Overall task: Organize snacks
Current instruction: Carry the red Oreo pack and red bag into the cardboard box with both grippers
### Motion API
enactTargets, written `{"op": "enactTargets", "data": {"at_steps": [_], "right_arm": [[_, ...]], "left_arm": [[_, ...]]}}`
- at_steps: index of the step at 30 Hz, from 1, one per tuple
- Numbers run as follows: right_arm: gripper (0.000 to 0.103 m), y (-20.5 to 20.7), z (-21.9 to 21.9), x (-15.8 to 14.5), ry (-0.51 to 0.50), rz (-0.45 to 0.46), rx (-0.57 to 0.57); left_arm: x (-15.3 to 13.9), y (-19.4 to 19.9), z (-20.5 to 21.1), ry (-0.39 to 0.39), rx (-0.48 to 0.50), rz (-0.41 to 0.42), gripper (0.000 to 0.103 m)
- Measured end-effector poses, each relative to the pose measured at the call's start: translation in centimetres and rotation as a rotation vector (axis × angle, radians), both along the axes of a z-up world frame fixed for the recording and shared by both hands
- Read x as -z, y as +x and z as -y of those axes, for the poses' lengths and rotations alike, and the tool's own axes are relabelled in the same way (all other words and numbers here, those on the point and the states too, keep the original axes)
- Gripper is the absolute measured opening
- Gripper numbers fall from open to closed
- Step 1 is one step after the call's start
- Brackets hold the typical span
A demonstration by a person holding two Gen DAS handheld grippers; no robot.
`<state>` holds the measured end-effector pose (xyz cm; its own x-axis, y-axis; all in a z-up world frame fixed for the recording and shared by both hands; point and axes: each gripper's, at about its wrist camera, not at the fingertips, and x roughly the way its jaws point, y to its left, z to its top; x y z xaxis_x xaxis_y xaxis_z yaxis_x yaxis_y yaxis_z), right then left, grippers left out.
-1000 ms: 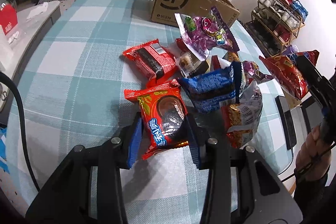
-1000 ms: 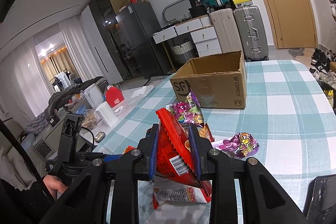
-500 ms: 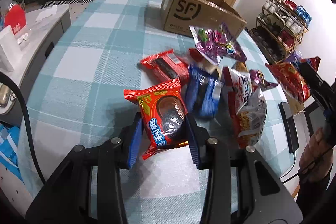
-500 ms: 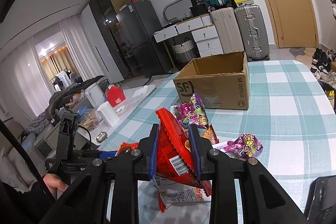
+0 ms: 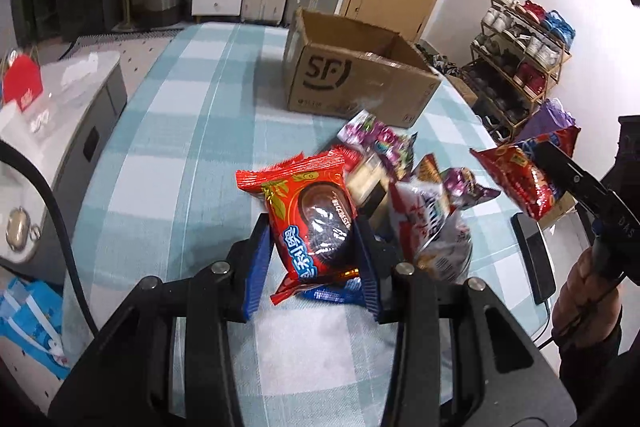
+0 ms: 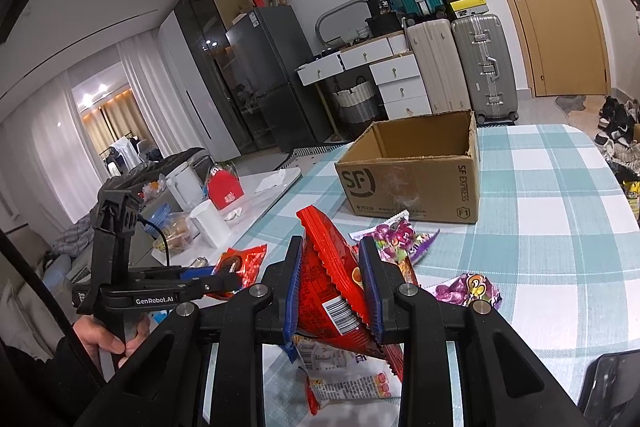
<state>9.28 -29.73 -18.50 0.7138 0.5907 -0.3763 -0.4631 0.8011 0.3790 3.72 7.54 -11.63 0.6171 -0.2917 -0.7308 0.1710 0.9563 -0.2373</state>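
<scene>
My left gripper (image 5: 314, 239) is shut on a red cookie packet (image 5: 308, 215), held above the checked table. Its blue pads press both sides of the packet. My right gripper (image 6: 330, 287) is shut on a red snack bag (image 6: 326, 287), also lifted; in the left wrist view that bag (image 5: 520, 175) hangs at the right. A pile of snack packets (image 5: 404, 179) lies on the table between the two grippers. An open SF cardboard box (image 5: 352, 83) stands behind the pile; its inside (image 6: 420, 137) looks empty in the right wrist view.
The table (image 5: 192, 131) wears a teal and white checked cloth. A dark tablet (image 5: 534, 259) lies at its right edge. A white side counter (image 5: 52, 99) with small items runs along the left. A shoe rack (image 5: 520, 39) stands at the right wall.
My left gripper has risen with the red cookie packet, so the pile now sits lower and farther in its view. The right gripper has kept still with its red bag.
</scene>
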Motion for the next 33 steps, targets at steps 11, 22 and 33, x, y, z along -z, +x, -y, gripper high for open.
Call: {"op": "enactTargets", "data": {"at_steps": [11,22,33], "right_arm": [[0.027,2.2,0.8,-4.0,0.048,0.039,-0.018],[0.027,6.4,1.4,-9.3,0.077,0.077,-0.020],[0.027,13.3,2.2,-13.9,0.140,0.043,-0.023]], "left_arm": [[-5.4,4.2,1.0,-0.044,0.074,0.040,0.037],[-11.0,10.8,3.4,-0.057,0.125,0.075,0.037],[-16.6,18.7,6.8,-0.027,0.118,0.118,0.037]]}}
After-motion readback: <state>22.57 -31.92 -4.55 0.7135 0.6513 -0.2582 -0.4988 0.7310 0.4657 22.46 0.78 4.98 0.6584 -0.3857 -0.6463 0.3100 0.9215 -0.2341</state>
